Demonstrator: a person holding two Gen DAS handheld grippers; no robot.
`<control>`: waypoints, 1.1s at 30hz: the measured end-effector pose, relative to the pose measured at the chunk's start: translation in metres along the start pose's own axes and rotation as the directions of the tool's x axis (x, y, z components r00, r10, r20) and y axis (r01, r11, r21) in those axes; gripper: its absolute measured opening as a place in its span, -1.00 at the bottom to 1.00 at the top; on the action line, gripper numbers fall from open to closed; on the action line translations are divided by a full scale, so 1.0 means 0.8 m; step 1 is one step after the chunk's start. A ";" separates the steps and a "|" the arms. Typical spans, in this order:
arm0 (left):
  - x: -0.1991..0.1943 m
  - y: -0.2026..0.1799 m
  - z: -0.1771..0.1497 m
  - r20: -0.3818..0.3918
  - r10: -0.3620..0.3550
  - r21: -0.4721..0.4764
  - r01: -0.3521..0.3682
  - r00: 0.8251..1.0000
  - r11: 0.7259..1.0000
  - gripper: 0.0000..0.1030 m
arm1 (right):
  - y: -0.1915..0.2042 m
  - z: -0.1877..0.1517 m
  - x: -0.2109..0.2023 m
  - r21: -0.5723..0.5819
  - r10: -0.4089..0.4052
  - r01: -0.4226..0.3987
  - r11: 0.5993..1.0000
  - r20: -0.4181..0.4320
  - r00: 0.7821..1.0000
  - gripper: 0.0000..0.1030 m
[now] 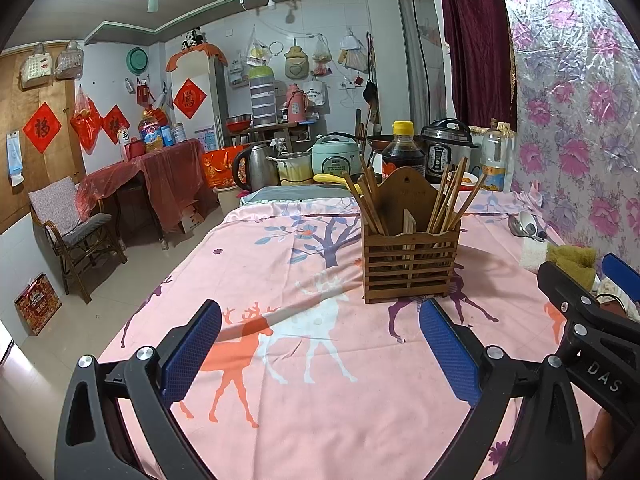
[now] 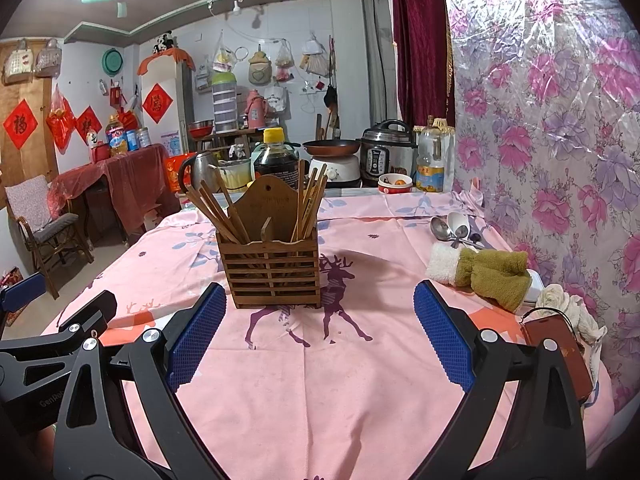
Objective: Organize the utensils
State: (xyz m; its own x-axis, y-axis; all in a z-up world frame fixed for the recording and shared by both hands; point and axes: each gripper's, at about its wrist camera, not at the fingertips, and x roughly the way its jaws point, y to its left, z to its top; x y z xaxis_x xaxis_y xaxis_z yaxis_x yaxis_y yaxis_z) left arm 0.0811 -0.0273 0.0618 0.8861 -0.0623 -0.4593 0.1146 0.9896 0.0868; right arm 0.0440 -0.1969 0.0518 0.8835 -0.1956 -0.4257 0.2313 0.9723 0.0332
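Both hand-held grippers are hanging wide open over the table (image 2: 280, 420) right now, holding nothing and touching nothing. The left hand-held gripper (image 1: 320, 344) is sitting low and level above the pink deer-print cloth (image 1: 320, 400), fingers spread far apart and pointing straight ahead. The right hand-held gripper (image 2: 320, 328) is doing the same thing, just beside it; in each wrist view the other one is poking in at the edge of the frame. The people-parts are basically out of sight, so I can't say much about how the hands are gripping the handles.

The wooden utensil holder (image 2: 274, 268) is standing upright just ahead of the right hand-held gripper, pretty much centred between its fingers, and ahead and a bit to the right of the left one (image 1: 410, 264). It's got two compartments, and chopsticks (image 2: 216, 212) are leaning out of both, one bunch on the left and one on the right; too many and too overlapped for me to count.

Ahead and to the right of the right hand-held gripper, spoons (image 2: 452, 228) are lying in a little pile on the cloth by the flowery wall. I'm counting three, maybe four. Between them and the right finger, one olive-and-white fuzzy mitten (image 2: 480, 270) is lying flat.
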 end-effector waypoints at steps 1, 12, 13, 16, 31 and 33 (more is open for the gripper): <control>0.000 0.000 0.000 -0.001 0.000 -0.001 0.000 1.000 1.000 0.89 | 0.000 0.000 0.000 0.000 0.000 0.000 1.000 0.000 1.000 0.78; 0.000 0.000 0.000 -0.002 0.000 0.000 0.000 1.000 1.000 0.89 | 0.000 0.000 0.000 0.000 0.000 0.000 1.000 0.001 1.000 0.78; 0.000 0.000 0.000 -0.002 -0.001 -0.001 0.001 1.000 1.000 0.89 | 0.000 0.001 0.000 0.000 0.000 0.000 1.000 0.001 1.000 0.78; 0.000 0.000 0.000 -0.002 -0.001 0.000 0.001 1.000 1.000 0.89 | 0.000 0.000 0.000 0.001 0.000 0.000 1.000 0.000 1.000 0.78; 0.002 -0.002 -0.009 -0.005 -0.010 0.007 0.010 1.000 1.000 0.89 | 0.000 0.000 0.000 0.002 0.000 0.000 1.000 0.001 1.000 0.78; 0.004 -0.001 -0.006 -0.017 -0.012 0.008 0.012 1.000 1.000 0.89 | 0.000 0.000 0.000 0.002 -0.002 0.002 1.000 0.001 1.000 0.78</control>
State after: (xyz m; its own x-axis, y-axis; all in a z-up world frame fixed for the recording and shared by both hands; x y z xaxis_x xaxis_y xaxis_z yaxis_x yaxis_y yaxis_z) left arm 0.0816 -0.0272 0.0558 0.8772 -0.0717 -0.4748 0.1287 0.9877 0.0886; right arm 0.0437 -0.1967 0.0518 0.8836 -0.1978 -0.4244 0.2340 0.9716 0.0343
